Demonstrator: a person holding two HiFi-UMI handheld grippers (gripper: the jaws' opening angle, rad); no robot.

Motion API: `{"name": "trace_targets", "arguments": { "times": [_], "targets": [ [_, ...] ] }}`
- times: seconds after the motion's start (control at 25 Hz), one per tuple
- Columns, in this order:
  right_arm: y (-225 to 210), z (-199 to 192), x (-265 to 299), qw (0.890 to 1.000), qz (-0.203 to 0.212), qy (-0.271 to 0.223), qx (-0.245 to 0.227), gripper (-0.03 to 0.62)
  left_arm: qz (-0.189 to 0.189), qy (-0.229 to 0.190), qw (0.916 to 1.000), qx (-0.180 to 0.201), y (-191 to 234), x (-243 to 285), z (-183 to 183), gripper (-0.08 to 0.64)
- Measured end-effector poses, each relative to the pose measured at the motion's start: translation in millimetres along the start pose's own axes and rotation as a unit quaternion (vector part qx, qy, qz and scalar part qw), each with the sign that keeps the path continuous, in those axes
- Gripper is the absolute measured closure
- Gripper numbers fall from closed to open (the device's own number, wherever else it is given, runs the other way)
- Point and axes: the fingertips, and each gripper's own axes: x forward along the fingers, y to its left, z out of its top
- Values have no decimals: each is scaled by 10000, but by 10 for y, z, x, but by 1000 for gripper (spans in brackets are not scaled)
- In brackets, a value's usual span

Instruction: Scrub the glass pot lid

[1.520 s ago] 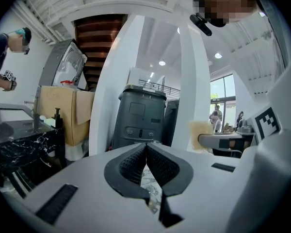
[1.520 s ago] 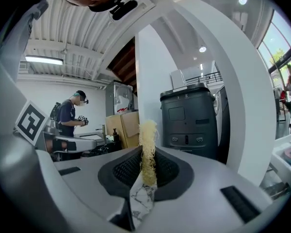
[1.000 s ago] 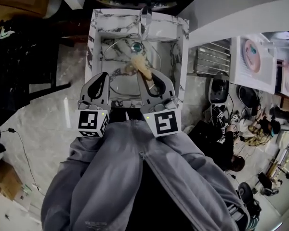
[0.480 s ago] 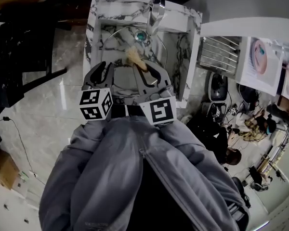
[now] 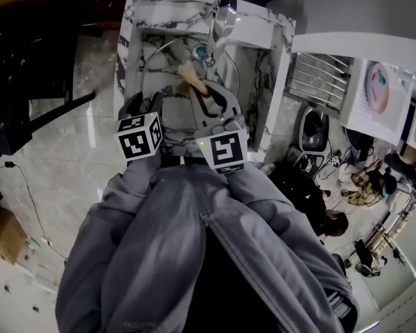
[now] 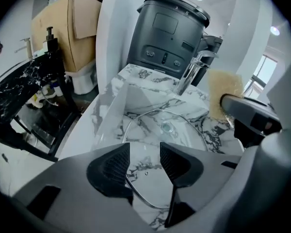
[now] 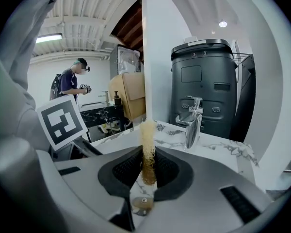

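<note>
Grey bin point(image 6: 167, 33) sits dead ahead of the left tongs point(image 6: 144, 152). White pillar point(image 6: 116, 23) and cardboard box point(image 6: 63, 28) are to its left, window point(image 6: 264, 69) far right. Above the right tongs point(image 7: 148, 154): ribbed ceiling point(image 7: 87, 13), one strip light point(image 7: 48, 38). Glossy pale tile floor point(image 5: 62, 158) left of both.

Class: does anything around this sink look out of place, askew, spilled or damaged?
Nothing stands out. The glass lid lies unbroken in the marble sink; the left gripper, its jaws just opening, hovers empty above it; the right gripper clamps the sponge. No spill shows.
</note>
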Motion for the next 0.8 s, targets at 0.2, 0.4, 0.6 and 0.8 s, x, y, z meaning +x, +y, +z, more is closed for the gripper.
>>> {"name": "trace_targets", "arguments": {
  "times": [0.2,0.4,0.6,0.8],
  "targets": [
    [-76,-33,28,9999,82,-5,73,532,215,424,9986,-213,35,133,-146,313],
    [-158,-89,37,9999,144,4,88,532,499,674,9958,-377,47,213,-239,298],
    [-182,-105,61,9997,202,16,140,532,1001,834,9848,-1151,123,308,-295,275],
    [-230,-124,73,9995,255,21,197,532,1298,1219,9717,-1552,174,393,-415,267]
  ]
}}
